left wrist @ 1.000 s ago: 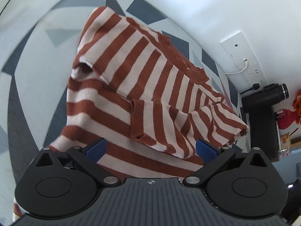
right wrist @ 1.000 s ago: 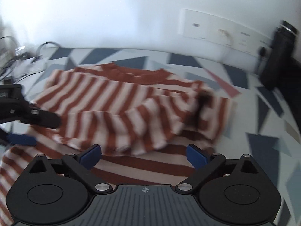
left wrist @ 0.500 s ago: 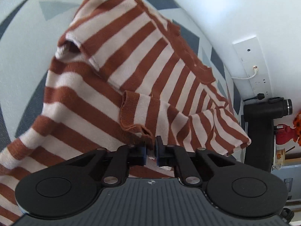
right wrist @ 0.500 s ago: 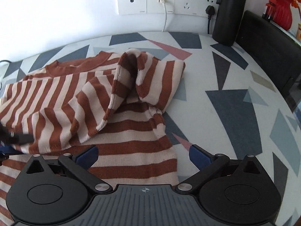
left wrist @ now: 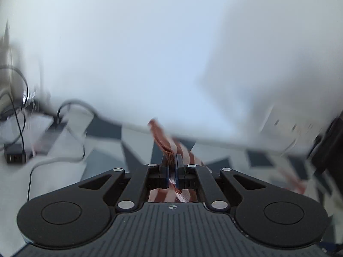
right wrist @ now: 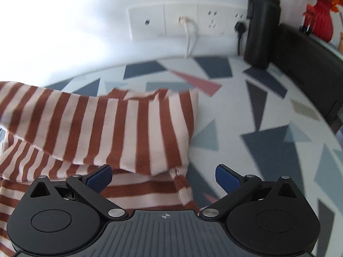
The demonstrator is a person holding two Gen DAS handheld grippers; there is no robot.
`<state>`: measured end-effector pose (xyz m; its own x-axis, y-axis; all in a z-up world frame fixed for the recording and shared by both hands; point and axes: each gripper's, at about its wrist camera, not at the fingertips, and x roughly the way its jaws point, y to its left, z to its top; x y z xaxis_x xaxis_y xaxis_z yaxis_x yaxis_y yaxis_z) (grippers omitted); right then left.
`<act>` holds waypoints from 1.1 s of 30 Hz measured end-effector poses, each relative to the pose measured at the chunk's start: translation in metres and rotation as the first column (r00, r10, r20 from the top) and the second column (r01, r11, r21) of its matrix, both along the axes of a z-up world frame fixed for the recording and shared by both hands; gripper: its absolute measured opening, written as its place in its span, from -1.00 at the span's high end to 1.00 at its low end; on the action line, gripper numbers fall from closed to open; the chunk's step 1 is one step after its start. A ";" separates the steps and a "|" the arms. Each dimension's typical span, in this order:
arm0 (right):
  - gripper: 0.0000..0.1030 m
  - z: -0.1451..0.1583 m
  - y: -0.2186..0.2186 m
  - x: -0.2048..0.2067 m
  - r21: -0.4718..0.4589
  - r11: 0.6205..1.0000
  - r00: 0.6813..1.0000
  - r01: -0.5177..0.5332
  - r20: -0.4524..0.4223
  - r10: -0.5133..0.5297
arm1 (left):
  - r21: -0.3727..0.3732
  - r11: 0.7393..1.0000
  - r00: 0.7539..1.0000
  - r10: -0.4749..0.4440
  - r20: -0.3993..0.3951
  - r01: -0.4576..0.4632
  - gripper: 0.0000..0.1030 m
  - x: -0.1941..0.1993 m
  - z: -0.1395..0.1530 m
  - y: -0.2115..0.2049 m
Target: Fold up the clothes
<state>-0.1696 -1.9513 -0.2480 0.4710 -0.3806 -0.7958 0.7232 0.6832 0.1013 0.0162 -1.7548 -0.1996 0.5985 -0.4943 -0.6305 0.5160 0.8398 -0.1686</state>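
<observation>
Fold barely begun — the left gripper [left wrist: 172,168], jaws clamped on a sleeve cuff of the striped sweater [right wrist: 111,126], lifts it off the patterned table [right wrist: 268,128], the right gripper [right wrist: 164,174] gaping empty above the rumpled, unfolded body.

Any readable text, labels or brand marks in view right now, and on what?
None can be read.
Wall socket panel: small marks on its lower edge, too small and blurred to read.
Black bottle: no lettering shows.
Striped sweater: stripes only, no tag or print shows.
Left gripper and right gripper: each body bears only a small round cross mark, no words.
</observation>
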 end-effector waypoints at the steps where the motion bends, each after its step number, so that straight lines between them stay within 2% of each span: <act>1: -0.98 -0.004 0.000 0.001 0.027 1.000 1.000 -0.001 -0.008 0.001 | 0.036 0.999 0.998 0.014 -0.055 -0.012 0.90 0.005 -0.017 0.001; 5: -0.98 -0.011 -0.001 -0.003 0.052 0.999 1.000 0.010 -0.019 -0.009 | 0.041 0.995 0.980 0.091 -0.176 -0.085 0.90 0.010 -0.053 0.029; 10: -0.98 -0.010 -0.016 -0.013 0.044 0.994 0.995 0.098 0.017 -0.098 | 0.030 0.996 0.988 0.082 -0.134 -0.079 0.90 0.013 -0.044 0.034; 13: -0.98 -0.017 -0.023 -0.014 0.062 0.991 0.993 0.122 -0.004 -0.122 | 0.029 0.996 0.991 0.090 -0.103 -0.088 0.90 0.020 -0.037 0.034; 15: -0.94 -0.022 -0.024 -0.018 0.043 0.986 0.987 0.160 -0.015 -0.159 | 0.043 0.994 0.990 0.108 -0.087 -0.105 0.90 0.027 -0.037 0.032; 19: -0.66 -0.026 -0.031 -0.029 0.027 0.969 0.969 0.246 -0.001 -0.246 | 0.075 0.991 0.990 0.116 -0.079 -0.110 0.90 0.034 -0.040 0.029; 21: -0.66 -0.025 -0.037 -0.034 0.035 0.961 0.962 0.273 0.005 -0.273 | 0.063 0.994 0.991 0.098 -0.095 -0.092 0.90 0.029 -0.039 0.030; 23: -0.66 -0.022 -0.035 -0.036 0.012 0.967 0.967 0.256 0.013 -0.256 | 0.064 0.995 0.991 0.085 -0.104 -0.079 0.90 0.025 -0.040 0.031; 27: -0.67 -0.015 -0.020 -0.026 -0.137 0.979 0.988 0.151 -0.006 -0.153 | 0.087 0.993 0.987 0.092 -0.130 -0.081 0.90 0.025 -0.046 0.031; 30: -0.67 -0.016 -0.020 -0.017 -0.153 0.982 0.993 0.115 -0.022 -0.119 | 0.081 0.992 0.981 0.108 -0.160 -0.096 0.89 0.028 -0.049 0.035; 33: -0.74 -0.020 -0.008 -0.002 -0.231 0.973 0.995 0.017 -0.092 -0.039 | 0.082 0.992 0.979 0.110 -0.170 -0.097 0.89 0.028 -0.050 0.036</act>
